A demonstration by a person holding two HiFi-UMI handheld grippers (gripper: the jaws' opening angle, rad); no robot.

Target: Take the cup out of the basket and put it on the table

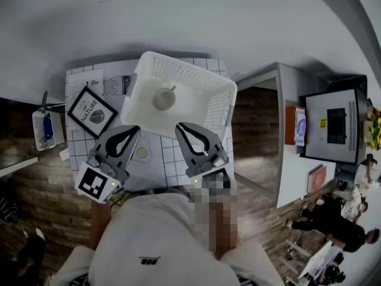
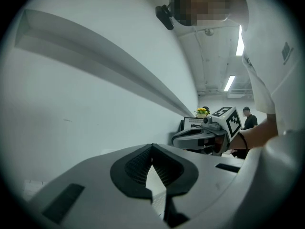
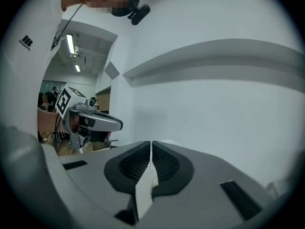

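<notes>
A pale cup (image 1: pixel 164 98) with a small handle stands upright inside the white mesh basket (image 1: pixel 181 71), which sits at the far side of the checked table (image 1: pixel 174 162). My left gripper (image 1: pixel 136 128) is at the basket's near wall, left of centre, jaws shut and empty. My right gripper (image 1: pixel 180 126) is beside it at the same wall, also shut on nothing. In the left gripper view the left gripper (image 2: pixel 152 146) points up at a bare wall, tips meeting. The right gripper (image 3: pixel 151 143) in its own view shows the same. Neither gripper view shows the cup.
A framed "NATURE" picture (image 1: pixel 91 112) and a printed sheet (image 1: pixel 84 78) lie at the table's left. A small round mark (image 1: pixel 141 153) lies between the grippers. A white desk with a dark-screened box (image 1: pixel 331 126) stands to the right, people (image 1: pixel 339 225) beyond it.
</notes>
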